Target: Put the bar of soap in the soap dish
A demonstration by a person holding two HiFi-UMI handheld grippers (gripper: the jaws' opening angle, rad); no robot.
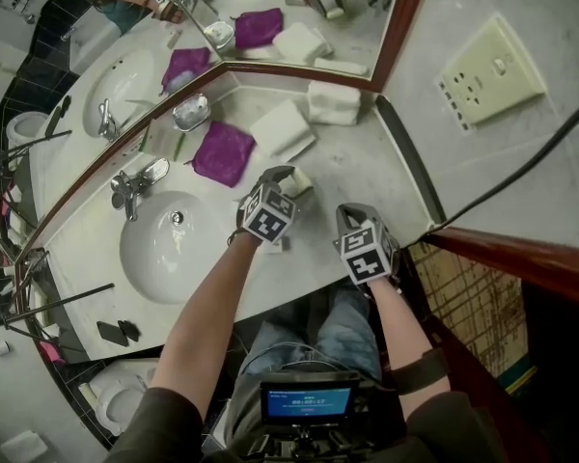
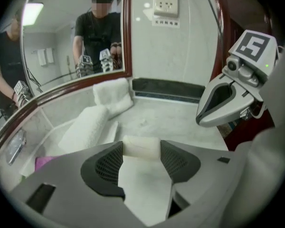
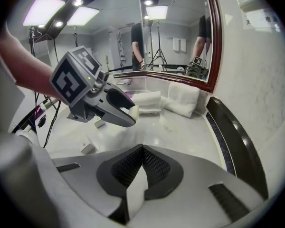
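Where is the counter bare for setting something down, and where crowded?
Bare: the counter between the towels and the right wall, and a narrow strip between sink and purple cloth. Crowded: along the mirror, where soap dish, cloth and towels sit close.

The corner surface (image 1: 367, 177) is seen from well above in the head view, angled steeply downward, with the sink (image 1: 174, 249) at its left. The same surface is taken low and close in both gripper views, faced toward the folded towels (image 2: 111, 95) and the mirror (image 3: 175, 42), which all three views share. The right tongs (image 2: 204, 115) are caught in the left gripper view, the left tongs (image 3: 128, 118) in the right.
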